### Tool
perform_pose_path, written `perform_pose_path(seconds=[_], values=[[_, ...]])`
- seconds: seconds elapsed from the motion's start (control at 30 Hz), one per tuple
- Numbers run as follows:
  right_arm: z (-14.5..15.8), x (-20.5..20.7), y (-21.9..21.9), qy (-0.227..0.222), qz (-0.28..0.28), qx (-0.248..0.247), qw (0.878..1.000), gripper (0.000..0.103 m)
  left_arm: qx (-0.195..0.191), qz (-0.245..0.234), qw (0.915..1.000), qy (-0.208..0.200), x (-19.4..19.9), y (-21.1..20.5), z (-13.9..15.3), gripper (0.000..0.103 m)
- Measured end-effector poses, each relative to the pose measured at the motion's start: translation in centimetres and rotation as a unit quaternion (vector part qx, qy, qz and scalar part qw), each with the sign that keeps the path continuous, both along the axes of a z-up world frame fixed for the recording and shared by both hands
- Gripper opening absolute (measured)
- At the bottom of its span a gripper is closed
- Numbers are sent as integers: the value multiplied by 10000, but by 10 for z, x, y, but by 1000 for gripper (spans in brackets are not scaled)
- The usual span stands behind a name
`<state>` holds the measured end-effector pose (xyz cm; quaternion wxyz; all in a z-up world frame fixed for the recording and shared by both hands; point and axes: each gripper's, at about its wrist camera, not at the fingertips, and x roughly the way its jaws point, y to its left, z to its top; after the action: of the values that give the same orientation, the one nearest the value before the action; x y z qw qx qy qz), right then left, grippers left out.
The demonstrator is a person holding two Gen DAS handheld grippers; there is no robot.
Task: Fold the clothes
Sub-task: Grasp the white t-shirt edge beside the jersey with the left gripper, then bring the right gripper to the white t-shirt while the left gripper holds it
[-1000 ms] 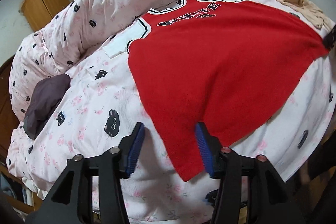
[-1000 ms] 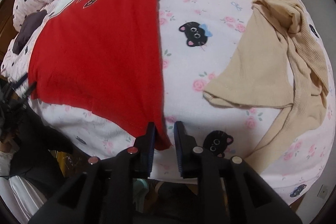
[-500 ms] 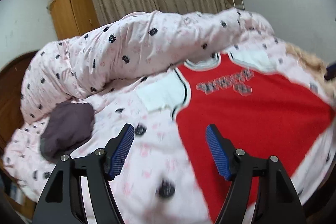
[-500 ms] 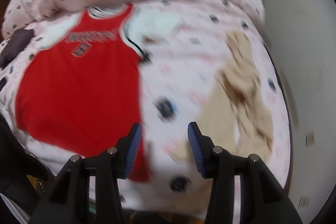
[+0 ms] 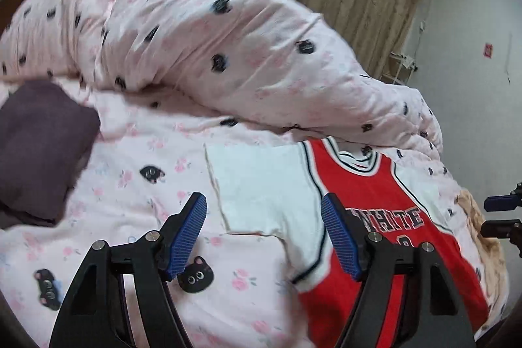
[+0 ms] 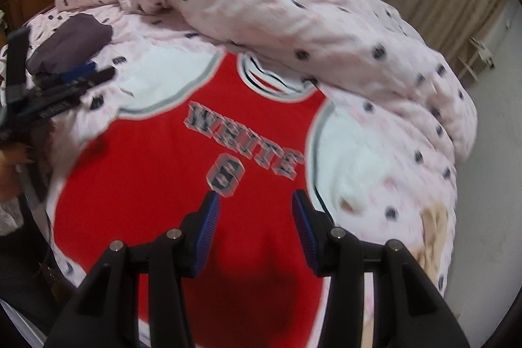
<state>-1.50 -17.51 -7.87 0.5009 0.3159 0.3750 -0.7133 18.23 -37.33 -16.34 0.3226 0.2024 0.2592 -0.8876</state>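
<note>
Now, in your left wrist view, the left gripper hangs over the bed with its blue fingers spread wide and nothing between them. The red jersey lies flat, face up, on the pink cat-print sheet, its collar toward the far side. Its white sleeve sits right ahead of your open fingers, which looks like the reason for this pose: you are lined up to take the sleeve and bring it inward for the first fold. A folded dark garment rests at the far left, well apart from the jersey. The bunched duvet lies along the far side and touches or covers the collar edge; you cannot tell which. The jersey's hem is cut off at the bottom. At the right edge, a dark tip of the right gripper pokes in, too little of it to read from here.

In your right wrist view, the right gripper sits above the middle of the jersey, fingers moderately open and empty, under the blurred number. It is central, probably on its way to the other sleeve at the right. This whole view is motion-blurred, so the lettering and sleeve edges are soft. The left gripper shows as a smear at the left. A beige garment peeks in at the right, mostly hidden behind the fingers.
</note>
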Motion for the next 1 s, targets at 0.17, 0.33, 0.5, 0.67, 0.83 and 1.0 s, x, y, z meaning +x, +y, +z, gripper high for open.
perform_pose_path(seconds=[0.17,0.33,0.5,0.67,0.83,1.0], values=[[-2,15,-52,47,262,73,9996,47,513,-60,9986,109,-3,-21,-20,59],[-5,21,-90,19,377,68,9993,47,1074,-124,9941,61,-9,-39,-40,45],[-17,25,-112,-97,419,108,9990,47,1280,8,9918,8,-11,-46,-45,43],[-26,24,-127,-171,462,185,9986,47,1348,21,9908,-132,-16,-47,-48,40],[-18,24,-152,-236,507,152,9983,47,1571,7,9875,-97,-18,-50,-52,24],[-5,30,-177,-277,614,49,9977,47,1603,230,9868,-59,-12,-50,-50,13]])
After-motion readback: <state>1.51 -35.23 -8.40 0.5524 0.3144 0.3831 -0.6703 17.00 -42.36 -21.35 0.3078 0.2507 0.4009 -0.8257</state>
